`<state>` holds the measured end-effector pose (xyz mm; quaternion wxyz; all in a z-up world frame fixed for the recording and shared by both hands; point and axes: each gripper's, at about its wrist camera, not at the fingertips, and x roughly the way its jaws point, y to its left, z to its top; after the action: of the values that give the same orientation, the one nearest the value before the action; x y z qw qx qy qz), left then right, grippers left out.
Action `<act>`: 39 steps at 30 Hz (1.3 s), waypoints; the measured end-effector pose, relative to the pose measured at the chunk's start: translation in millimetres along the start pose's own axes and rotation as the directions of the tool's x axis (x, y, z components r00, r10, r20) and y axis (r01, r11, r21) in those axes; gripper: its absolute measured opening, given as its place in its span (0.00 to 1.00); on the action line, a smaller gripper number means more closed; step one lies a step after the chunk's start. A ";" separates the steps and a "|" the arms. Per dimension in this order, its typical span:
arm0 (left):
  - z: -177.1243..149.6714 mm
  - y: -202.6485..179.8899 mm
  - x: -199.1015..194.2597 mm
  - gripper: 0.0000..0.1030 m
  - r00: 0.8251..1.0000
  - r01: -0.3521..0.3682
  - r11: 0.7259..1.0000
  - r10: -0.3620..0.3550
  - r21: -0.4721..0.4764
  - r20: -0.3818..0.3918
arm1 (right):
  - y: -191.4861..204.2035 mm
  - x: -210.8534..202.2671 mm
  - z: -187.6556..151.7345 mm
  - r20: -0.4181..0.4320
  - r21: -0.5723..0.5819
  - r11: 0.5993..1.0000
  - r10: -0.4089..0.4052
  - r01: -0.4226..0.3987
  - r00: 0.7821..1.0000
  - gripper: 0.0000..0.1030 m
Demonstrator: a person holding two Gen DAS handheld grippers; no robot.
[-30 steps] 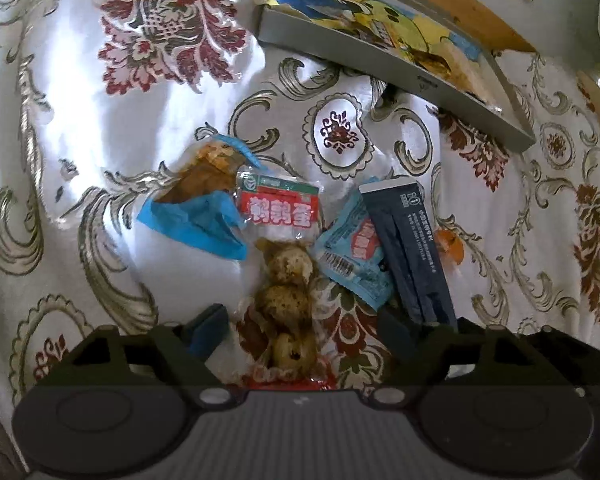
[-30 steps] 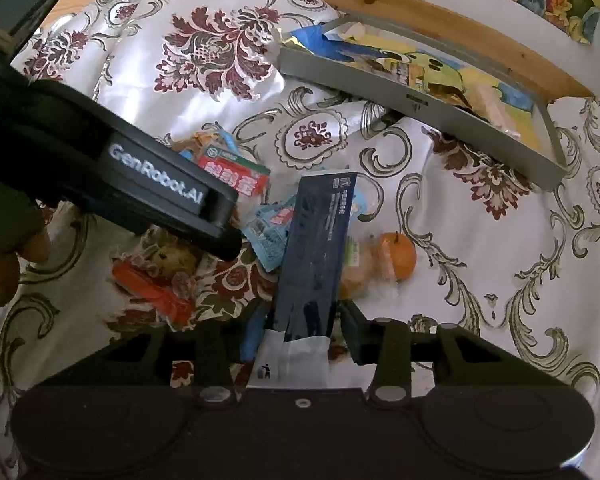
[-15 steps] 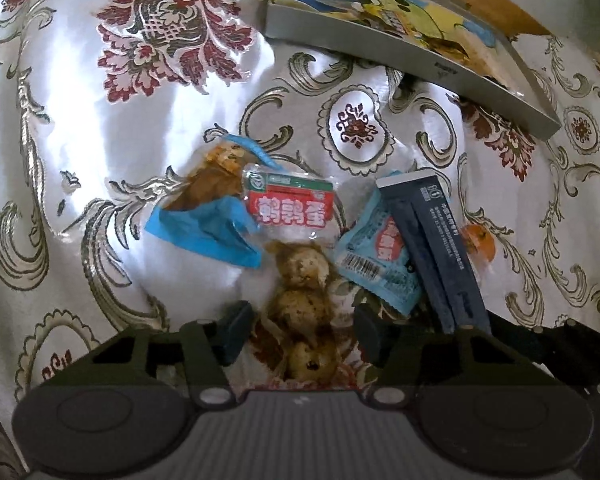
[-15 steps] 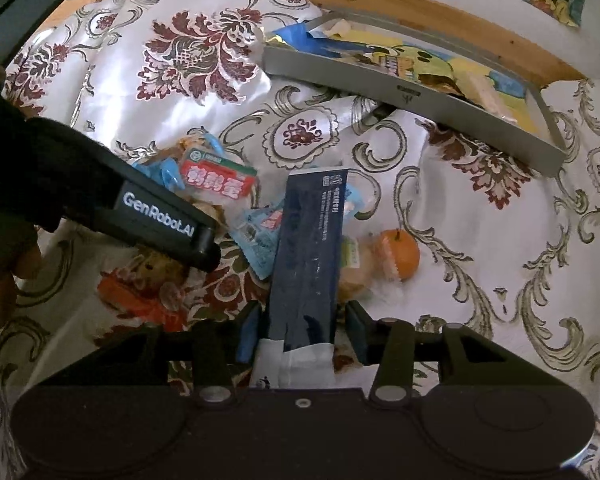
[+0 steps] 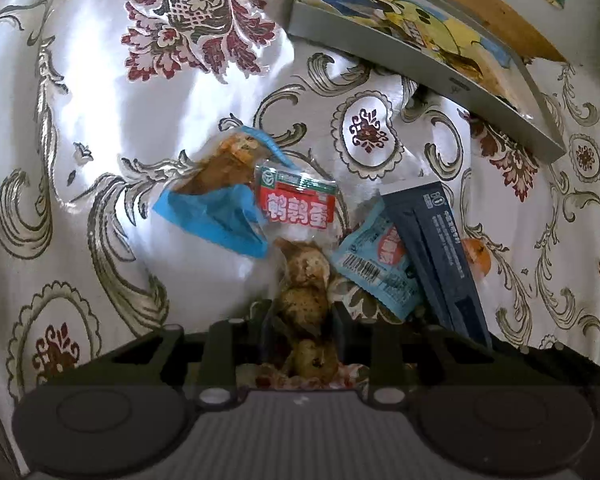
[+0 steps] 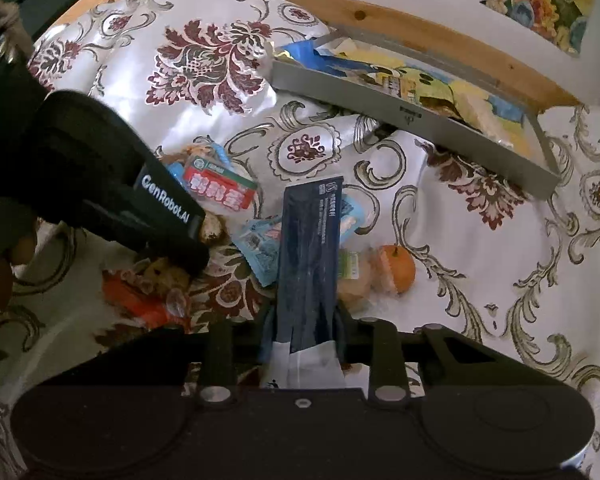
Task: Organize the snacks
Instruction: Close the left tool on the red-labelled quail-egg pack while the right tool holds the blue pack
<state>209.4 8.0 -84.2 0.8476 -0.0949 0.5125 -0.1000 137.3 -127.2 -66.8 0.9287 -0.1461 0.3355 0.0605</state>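
The left gripper (image 5: 302, 320) is pressing its jaws closed on the clear plastic packet of brown speckled quail eggs with a red and green label (image 5: 300, 240), squeezing the egg at the packet's near end while the label end is lying farther out on the white satin cloth with dark red flowers and grey scrolls (image 5: 100, 120) that is covering the counter. The right gripper (image 6: 304, 332) is clamping its jaws on the white near end of the long dark navy foil snack packet (image 6: 308, 248), whose far end is pointing toward the flat grey tray (image 6: 412, 116) at the far right, which is holding yellow and blue wrappers. Left of the quail eggs, a blue and orange torn wrapper (image 5: 216, 208) is lying on the cloth. Between the eggs and the navy packet, a light blue sachet with a barcode (image 5: 376, 260) is sitting, partly tucked under the navy packet. Just right of the navy packet, an orange mandarin in clear wrap (image 6: 396, 268) is resting on the cloth. A wooden edge (image 6: 380, 12) is showing beyond the tray.
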 end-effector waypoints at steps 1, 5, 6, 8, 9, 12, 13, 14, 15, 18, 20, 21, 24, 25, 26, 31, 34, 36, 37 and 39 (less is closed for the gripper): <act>-0.5 0.3 -0.9 0.30 1.000 0.003 1.000 -0.003 -0.006 0.003 | 0.8 -0.8 -0.4 0.001 -0.006 1.000 -0.002 0.002 1.000 0.30; -1.8 2.1 -6.8 0.27 1.000 0.024 0.999 -0.023 -0.028 0.019 | 1.7 -5.4 -1.3 0.010 -0.008 1.000 -0.003 0.004 1.000 0.30; -2.4 1.5 -8.0 0.27 0.999 0.025 0.999 -0.024 -0.026 0.023 | 1.6 -6.6 -1.5 0.013 -0.010 1.000 -0.007 0.007 1.000 0.30; -3.6 -0.6 -9.1 0.27 0.999 0.021 1.000 -0.021 -0.016 0.028 | 1.7 -8.4 -2.4 0.016 -0.014 1.000 -0.012 0.013 1.000 0.30; -4.0 -1.7 -9.0 0.27 0.999 0.024 1.000 -0.024 -0.009 0.032 | 1.8 -9.2 -2.9 0.017 -0.014 1.000 -0.013 0.014 1.000 0.30; -4.2 -1.7 -8.0 0.27 0.999 0.037 0.999 -0.036 -0.012 0.041 | 1.9 -11.0 -3.9 0.016 -0.012 1.000 -0.012 0.012 1.000 0.30; -4.1 -0.9 -7.6 0.27 0.998 0.045 0.999 -0.044 -0.020 0.044 | 1.8 -11.6 -4.1 0.017 -0.012 1.000 -0.012 0.012 1.000 0.30; -3.8 0.6 -6.9 0.27 0.997 0.055 0.998 -0.053 -0.031 0.047 | 2.0 -12.1 -4.0 0.018 -0.011 1.000 -0.013 0.013 1.000 0.30; -3.2 2.2 -5.7 0.27 0.997 0.064 0.997 -0.062 -0.044 0.047 | 2.1 -12.1 -3.8 0.018 -0.009 1.000 -0.014 0.014 1.000 0.30; -3.5 5.6 -3.6 0.27 0.996 0.085 0.994 -0.082 -0.071 0.046 | 1.3 -12.7 -3.6 0.016 -0.001 1.000 -0.015 0.015 1.000 0.30; -4.1 4.2 -4.2 0.27 0.995 0.090 0.994 -0.086 -0.064 0.052 | 0.5 -12.8 -3.5 0.014 0.005 1.000 -0.014 0.014 1.000 0.30; -4.4 2.7 -5.1 0.27 0.994 0.095 0.994 -0.092 -0.058 0.058 | 0.0 -12.8 -3.5 0.013 0.008 1.000 -0.013 0.013 1.000 0.30; -5.1 -1.8 -9.6 0.27 0.989 0.125 0.991 -0.122 -0.035 0.083 | -0.4 -12.6 -3.4 0.012 0.012 1.000 -0.010 0.009 1.000 0.30; -5.1 -4.1 -10.3 0.27 0.989 0.124 0.992 -0.122 -0.020 0.088 | -0.2 -12.7 -3.3 0.012 0.014 1.000 -0.009 0.008 1.000 0.30; -5.1 -6.4 -9.7 0.27 0.990 0.114 0.993 -0.114 -0.003 0.087 | -0.1 -12.6 -3.2 0.011 0.016 1.000 -0.007 0.007 1.000 0.30; -5.9 -6.6 -0.7 0.35 0.993 0.097 0.995 -0.097 0.003 0.067 | 0.6 -11.4 -3.3 0.005 0.018 1.000 -0.003 0.003 1.000 0.30; -5.2 -1.0 2.5 0.35 0.990 0.130 0.990 -0.128 -0.045 0.055 | 1.0 -11.1 -3.4 0.002 0.018 1.000 -0.003 0.003 1.000 0.30; -5.3 0.2 2.0 0.35 0.989 0.142 0.988 -0.139 -0.055 0.058 | 1.1 -11.5 -3.3 0.001 0.020 1.000 -0.004 0.004 1.000 0.30; -5.5 0.4 1.2 0.35 0.987 0.149 0.987 -0.146 -0.053 0.063 | 1.1 -11.4 -3.2 0.001 0.019 1.000 -0.004 0.004 1.000 0.30; -5.9 -0.4 -0.1 0.35 0.985 0.158 0.986 -0.155 -0.046 0.070 | 0.7 -11.6 -3.1 0.001 0.021 1.000 -0.004 0.004 1.000 0.30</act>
<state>204.1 7.4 -86.7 0.8510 -0.1597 0.4773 -0.1499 126.3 -127.6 -61.8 0.9305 -0.1371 0.3352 0.0553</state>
